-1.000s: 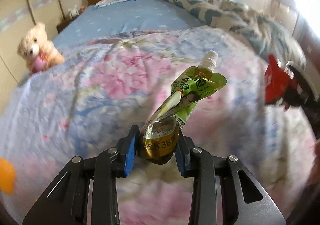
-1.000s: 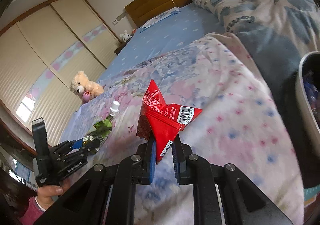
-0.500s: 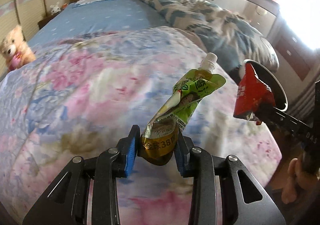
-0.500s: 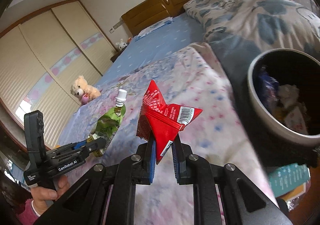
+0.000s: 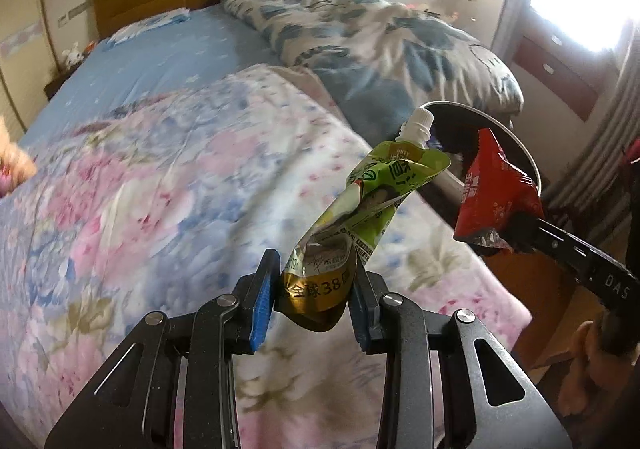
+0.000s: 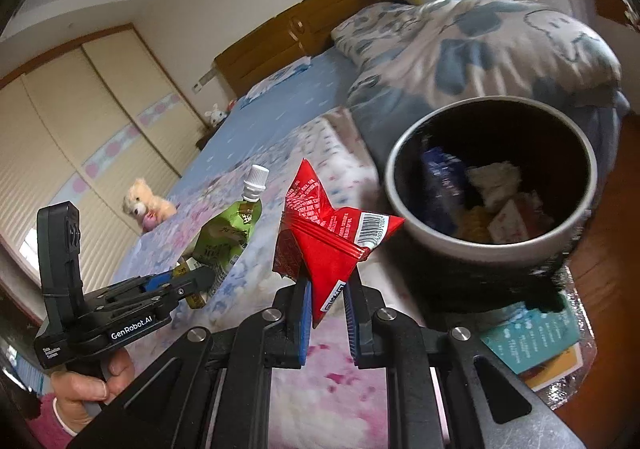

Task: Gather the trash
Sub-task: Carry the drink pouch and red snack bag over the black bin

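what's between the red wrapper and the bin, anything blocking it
Nothing visible. The red wrapper, clamped in the right gripper, has open air up to the bin, whose mouth is uncovered.

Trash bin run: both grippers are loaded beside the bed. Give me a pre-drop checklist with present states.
1. Left gripper clamped on the green spout pouch: ok.
2. Right gripper clamped on the red wrapper: ok.
3. Trash bin mouth open, room left above the trash inside: ok.
4. Red wrapper over the bin mouth: not ok, short of the rim.
5. Green spout pouch over the bin: not ok, above the floral quilt.
6. Pouch cap sealed: cannot tell.
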A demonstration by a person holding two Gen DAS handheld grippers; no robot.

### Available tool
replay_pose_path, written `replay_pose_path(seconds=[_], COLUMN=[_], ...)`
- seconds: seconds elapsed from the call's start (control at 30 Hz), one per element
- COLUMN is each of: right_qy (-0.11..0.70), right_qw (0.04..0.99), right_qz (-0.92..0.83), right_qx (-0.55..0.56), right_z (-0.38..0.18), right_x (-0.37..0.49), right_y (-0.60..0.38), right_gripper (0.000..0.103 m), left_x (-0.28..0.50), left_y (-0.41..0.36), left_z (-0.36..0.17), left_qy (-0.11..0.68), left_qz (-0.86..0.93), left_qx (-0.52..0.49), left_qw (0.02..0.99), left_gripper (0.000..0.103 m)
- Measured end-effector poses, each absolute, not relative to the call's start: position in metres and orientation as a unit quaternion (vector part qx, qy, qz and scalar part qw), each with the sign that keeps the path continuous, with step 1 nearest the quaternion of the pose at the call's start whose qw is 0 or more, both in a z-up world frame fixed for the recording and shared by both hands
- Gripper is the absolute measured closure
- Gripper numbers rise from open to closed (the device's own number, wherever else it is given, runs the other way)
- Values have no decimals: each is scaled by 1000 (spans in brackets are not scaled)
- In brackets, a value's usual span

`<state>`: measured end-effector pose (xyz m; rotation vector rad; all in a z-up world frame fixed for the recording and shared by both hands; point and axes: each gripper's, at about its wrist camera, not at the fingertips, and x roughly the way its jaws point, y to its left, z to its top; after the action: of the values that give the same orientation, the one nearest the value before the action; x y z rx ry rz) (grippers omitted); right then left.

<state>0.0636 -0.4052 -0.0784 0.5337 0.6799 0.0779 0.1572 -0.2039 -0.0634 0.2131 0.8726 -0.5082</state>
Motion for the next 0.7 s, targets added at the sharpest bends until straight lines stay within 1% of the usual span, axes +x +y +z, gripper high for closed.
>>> replay_pose_path(seconds=[0.3, 0.7], right_qy=[313, 302], right_qw=[910, 910], right_qz=[6, -19], right_qx=[274, 284], right_z=[-76, -72], right_x=[44, 37], right_y=[-438, -463], right_gripper=[89, 89], left_x=[150, 148], left_y=[-245, -280], left_z=[-56, -51], left_qy=[402, 393], left_qz=[-264, -276], left_qx=[128, 150], left_qw=[867, 864], left_gripper=[72, 72])
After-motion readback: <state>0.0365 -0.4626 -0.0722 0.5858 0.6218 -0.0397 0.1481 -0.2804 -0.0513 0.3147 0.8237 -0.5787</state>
